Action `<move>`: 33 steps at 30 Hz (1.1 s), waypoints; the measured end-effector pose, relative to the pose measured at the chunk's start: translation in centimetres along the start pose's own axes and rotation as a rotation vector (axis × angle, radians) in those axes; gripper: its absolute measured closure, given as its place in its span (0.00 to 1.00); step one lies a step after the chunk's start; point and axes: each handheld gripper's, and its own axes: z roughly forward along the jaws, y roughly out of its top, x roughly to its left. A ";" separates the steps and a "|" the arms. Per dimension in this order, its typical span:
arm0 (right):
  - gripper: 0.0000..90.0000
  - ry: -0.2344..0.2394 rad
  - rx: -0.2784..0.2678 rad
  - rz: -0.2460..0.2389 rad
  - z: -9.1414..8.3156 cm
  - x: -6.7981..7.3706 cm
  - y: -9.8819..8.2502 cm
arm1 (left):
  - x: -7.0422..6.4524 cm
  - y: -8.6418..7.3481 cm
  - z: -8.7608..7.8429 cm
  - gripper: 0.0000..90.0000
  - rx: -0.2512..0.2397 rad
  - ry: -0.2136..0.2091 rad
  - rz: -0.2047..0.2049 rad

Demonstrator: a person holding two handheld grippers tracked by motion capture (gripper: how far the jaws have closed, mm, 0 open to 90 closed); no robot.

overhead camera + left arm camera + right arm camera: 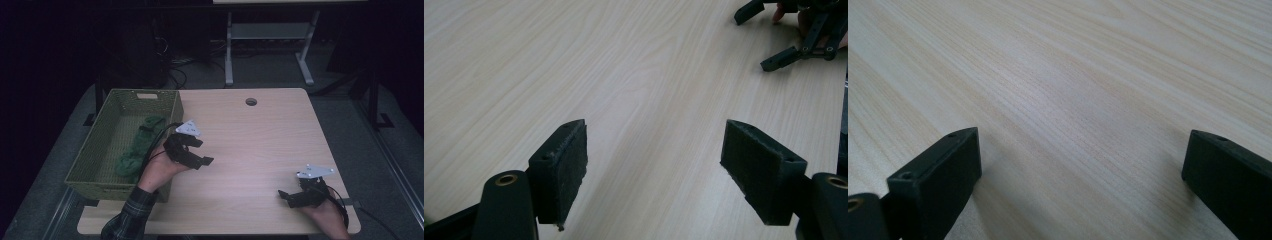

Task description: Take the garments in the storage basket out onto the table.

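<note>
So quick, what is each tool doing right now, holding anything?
Left tool: open, empty, above the light wooden table.
Right tool: open, empty, low over the table.

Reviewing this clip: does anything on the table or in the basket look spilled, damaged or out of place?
Nothing stands out. The green crumpled cloth lies inside the olive woven basket at the left edge of the pale wooden table. Both the left gripper and the right gripper are open and hold nothing.
</note>
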 end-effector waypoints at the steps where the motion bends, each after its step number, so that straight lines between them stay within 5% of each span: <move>1: 0.02 0.000 -0.001 -0.001 0.0 0.0 0.0 | 0.3 0.0 -0.5 0.31 -0.004 -0.004 -0.014; 22: 0.02 0.000 0.000 0.000 0.0 0.0 0.0 | 3.2 -1.4 -4.8 0.43 -0.045 0.057 -0.093; 33: 0.02 0.000 0.000 0.001 0.0 0.0 0.0 | 5.6 -3.8 -8.0 0.50 -0.038 0.163 -0.140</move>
